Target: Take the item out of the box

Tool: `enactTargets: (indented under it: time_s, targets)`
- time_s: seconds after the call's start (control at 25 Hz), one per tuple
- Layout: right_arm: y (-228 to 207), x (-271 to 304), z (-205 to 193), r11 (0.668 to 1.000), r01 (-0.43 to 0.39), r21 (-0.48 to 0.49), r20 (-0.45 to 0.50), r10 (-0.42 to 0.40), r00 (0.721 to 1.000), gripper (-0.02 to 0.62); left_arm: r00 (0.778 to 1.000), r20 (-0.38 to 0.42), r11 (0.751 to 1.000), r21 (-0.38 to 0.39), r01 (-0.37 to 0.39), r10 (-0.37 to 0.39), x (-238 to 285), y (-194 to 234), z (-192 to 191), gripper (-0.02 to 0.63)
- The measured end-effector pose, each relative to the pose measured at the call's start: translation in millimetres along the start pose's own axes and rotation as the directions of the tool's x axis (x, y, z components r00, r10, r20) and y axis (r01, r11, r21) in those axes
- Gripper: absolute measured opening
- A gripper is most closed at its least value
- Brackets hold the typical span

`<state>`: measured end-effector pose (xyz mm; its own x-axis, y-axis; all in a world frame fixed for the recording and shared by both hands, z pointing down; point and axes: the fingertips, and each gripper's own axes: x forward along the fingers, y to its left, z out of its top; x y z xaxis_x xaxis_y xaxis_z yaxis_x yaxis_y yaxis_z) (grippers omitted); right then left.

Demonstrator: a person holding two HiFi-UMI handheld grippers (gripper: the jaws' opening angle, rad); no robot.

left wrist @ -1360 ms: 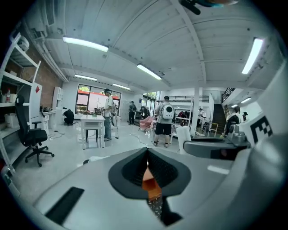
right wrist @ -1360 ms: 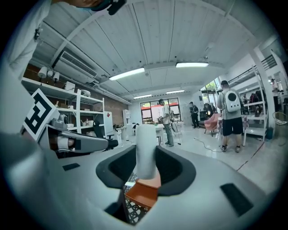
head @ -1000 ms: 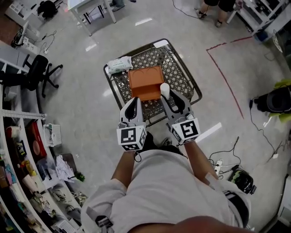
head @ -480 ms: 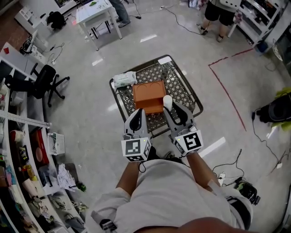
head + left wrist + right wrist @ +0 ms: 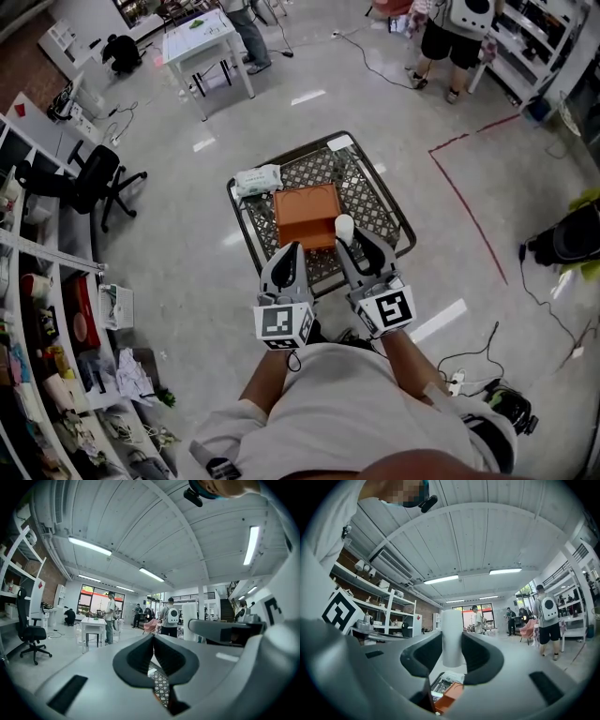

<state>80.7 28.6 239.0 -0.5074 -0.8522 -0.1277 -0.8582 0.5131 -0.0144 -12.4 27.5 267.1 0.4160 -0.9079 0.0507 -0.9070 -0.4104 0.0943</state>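
An open orange box (image 5: pixel 307 216) sits on a mesh cart (image 5: pixel 379 192). My right gripper (image 5: pixel 349 237) holds a white, round-topped cylinder (image 5: pixel 344 227) upright above the box's near right corner. In the right gripper view the cylinder (image 5: pixel 452 637) stands between both pads, the jaws are closing on it, and the orange box (image 5: pixel 449 695) lies below. My left gripper (image 5: pixel 287 255) hovers beside it over the cart's near edge. In the left gripper view its pads (image 5: pixel 140 656) meet at the tips with nothing between them.
A white packet (image 5: pixel 257 178) lies on the cart's far left corner. An office chair (image 5: pixel 89 178) and shelves (image 5: pixel 37 309) stand at left, a white table (image 5: pixel 202 42) and people (image 5: pixel 450 28) beyond. A red floor line (image 5: pixel 464 197) and black equipment (image 5: pixel 567 234) are at right.
The head view has drawn up and back, so the cart looks smaller and farther. Both grippers keep their places over the cart's near edge; the white cylinder stays in the right one.
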Motion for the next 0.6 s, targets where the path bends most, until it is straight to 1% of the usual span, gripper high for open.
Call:
enactTargets:
  time_s: [0.44,0.6]
  targets:
    - [-15.2,-0.7,0.5,1.000,0.020,-0.015,-0.004,-0.020,1.000,0.124,0.999,-0.001,0.999,0.020,-0.032,0.032,5.3,8.9,0.2,0.011]
    - [-17.1,-0.7,2.4,1.000,0.021,-0.016,-0.004,-0.021,1.000,0.124,1.000,0.004,0.999,0.021,-0.026,0.026,6.6,5.3,3.6,0.011]
